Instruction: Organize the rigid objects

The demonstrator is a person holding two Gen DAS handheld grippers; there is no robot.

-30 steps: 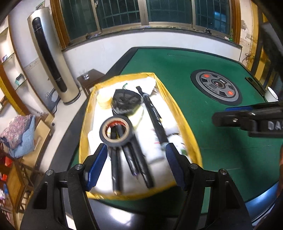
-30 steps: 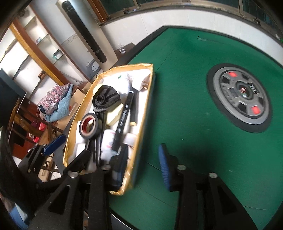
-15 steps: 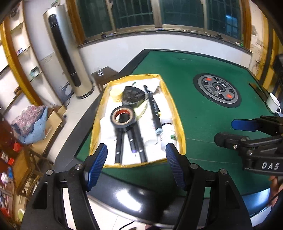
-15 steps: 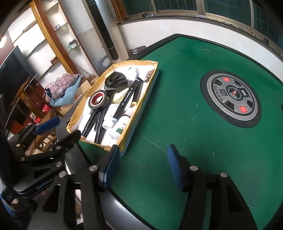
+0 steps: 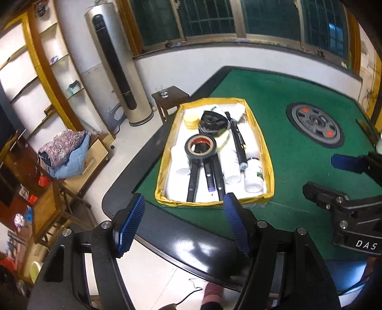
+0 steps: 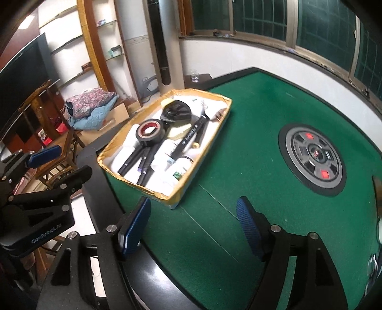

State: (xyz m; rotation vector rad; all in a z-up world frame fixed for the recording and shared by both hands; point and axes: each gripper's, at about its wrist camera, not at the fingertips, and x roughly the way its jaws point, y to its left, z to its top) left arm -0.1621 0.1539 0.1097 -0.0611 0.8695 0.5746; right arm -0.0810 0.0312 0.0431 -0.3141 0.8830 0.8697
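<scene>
Windows (image 5: 238,21): dark, barred, wood frames
Wall (image 5: 181,69): white
Floor (image 5: 133,147): pale tiles
Shelves (image 5: 35,62): wood, left
Air conditioner (image 5: 114,71): tall, standing near small table (image 5: 170,95)

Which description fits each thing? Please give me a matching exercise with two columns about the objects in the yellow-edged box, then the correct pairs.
Things:
1. black roll of tape with red core
2. white plastic bottle with green label
3. pale yellow round disc
4. long black marker pen

Descriptions:
A. far left corner of the yellow-edged cardboard box
B. near right corner
C. rests on three dark pens
D. lies lengthwise, right of centre

Pairs: 1-C, 2-B, 3-A, 4-D
</scene>
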